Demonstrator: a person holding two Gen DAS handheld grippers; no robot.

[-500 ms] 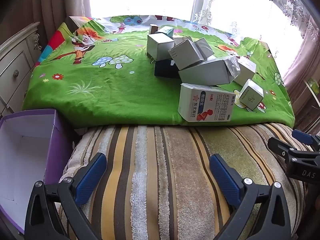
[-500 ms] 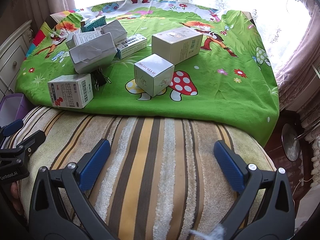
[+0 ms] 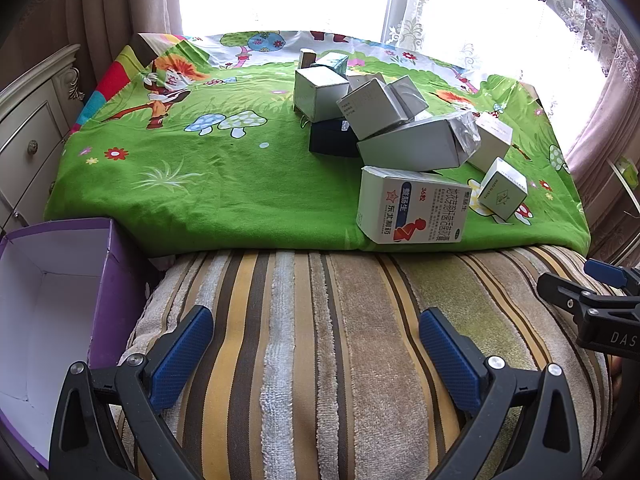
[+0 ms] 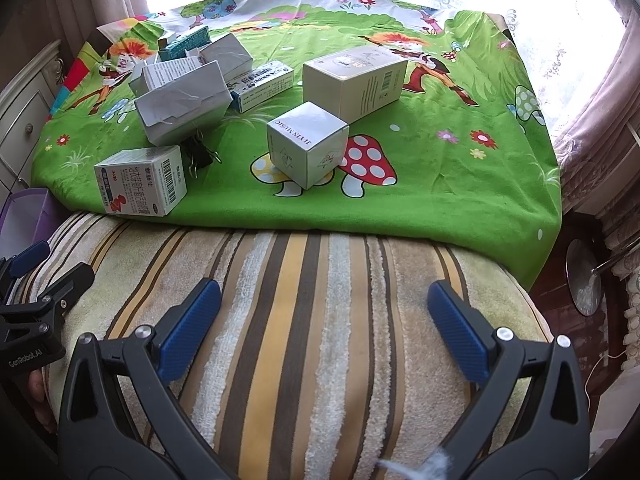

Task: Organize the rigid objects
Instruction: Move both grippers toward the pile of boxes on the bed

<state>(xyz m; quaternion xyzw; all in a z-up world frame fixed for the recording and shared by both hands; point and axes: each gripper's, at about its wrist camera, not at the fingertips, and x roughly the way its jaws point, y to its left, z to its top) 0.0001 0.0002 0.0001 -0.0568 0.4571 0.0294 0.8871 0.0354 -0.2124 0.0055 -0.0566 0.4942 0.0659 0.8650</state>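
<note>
Several cardboard boxes lie in a heap on a green cartoon cloth (image 3: 224,184). Nearest the cloth's front edge is a white medicine box with a red figure (image 3: 412,212) (image 4: 140,186). A small white cube box (image 4: 306,144) (image 3: 502,194) stands alone beside a mushroom print, with a larger cream box (image 4: 354,80) behind it. A long grey box (image 3: 416,146) leans on the pile. My left gripper (image 3: 316,344) hangs open over the striped towel (image 3: 320,320), holding nothing. My right gripper (image 4: 324,320) is also open and empty above that towel (image 4: 320,280).
An open purple box with a white inside (image 3: 52,304) stands at the left of the towel. A cream drawer cabinet (image 3: 28,128) is further left. Black binder clips (image 4: 200,156) lie beside the pile. Curtains and a bright window close off the back.
</note>
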